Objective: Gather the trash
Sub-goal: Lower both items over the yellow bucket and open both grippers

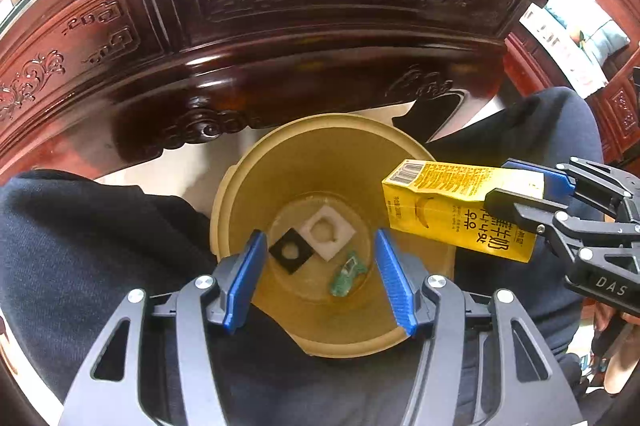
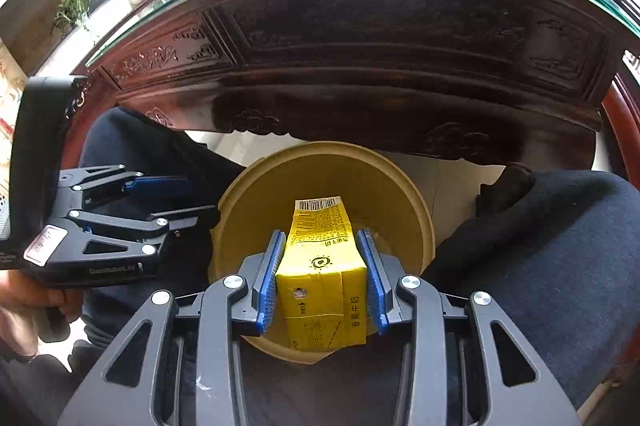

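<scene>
Black frame, blue ribbed pads (image 2: 269, 284), silver screws

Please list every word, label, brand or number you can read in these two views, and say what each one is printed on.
"DAS": white letters on the body of the right gripper, seen from the left wrist.
"GenRobot.AI": faint print on the body of the left gripper, seen from the right wrist.
"牛奶": large black characters on the yellow milk carton.
Carton barcode digits, fine print and Korean-style script: too small or blurred to read.
Items inside the trash bin: no text visible.
</scene>
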Demonstrator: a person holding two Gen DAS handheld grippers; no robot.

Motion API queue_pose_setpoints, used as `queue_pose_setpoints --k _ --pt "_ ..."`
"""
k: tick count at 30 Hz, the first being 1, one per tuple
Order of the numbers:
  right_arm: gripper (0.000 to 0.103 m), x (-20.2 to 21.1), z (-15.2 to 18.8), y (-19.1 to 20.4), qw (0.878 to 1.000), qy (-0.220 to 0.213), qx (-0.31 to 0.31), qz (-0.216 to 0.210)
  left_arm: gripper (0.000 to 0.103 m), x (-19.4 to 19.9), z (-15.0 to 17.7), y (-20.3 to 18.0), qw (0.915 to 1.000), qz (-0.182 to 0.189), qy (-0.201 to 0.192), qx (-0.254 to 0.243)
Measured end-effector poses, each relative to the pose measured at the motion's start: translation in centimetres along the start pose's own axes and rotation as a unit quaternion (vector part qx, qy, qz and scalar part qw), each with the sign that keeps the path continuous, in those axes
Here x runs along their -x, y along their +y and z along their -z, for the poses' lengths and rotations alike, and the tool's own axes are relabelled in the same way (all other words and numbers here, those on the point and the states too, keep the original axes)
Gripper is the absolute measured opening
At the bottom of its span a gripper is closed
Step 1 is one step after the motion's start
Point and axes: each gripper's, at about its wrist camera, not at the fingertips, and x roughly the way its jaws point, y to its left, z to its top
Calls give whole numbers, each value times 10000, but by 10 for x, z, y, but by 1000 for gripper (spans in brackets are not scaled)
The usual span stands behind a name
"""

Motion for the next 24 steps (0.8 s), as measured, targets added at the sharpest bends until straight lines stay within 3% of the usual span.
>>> queue_pose_setpoints --k 9,10,11,24 --pt "39 -14 -1 1 9996 245 56 -142 57 0 -4 7 9999 -76 19 112" --pt "58 -15 -1 2 9995 280 77 -136 57 0 -4 8 9999 -84 14 118" --pt "65 -14 -2 2 9995 278 96 -112 57 0 -4 9 9999 -98 7 124" --pt "65 -8 -6 -2 9999 128 103 16 57 2 -8 9 9997 -121 -34 186"
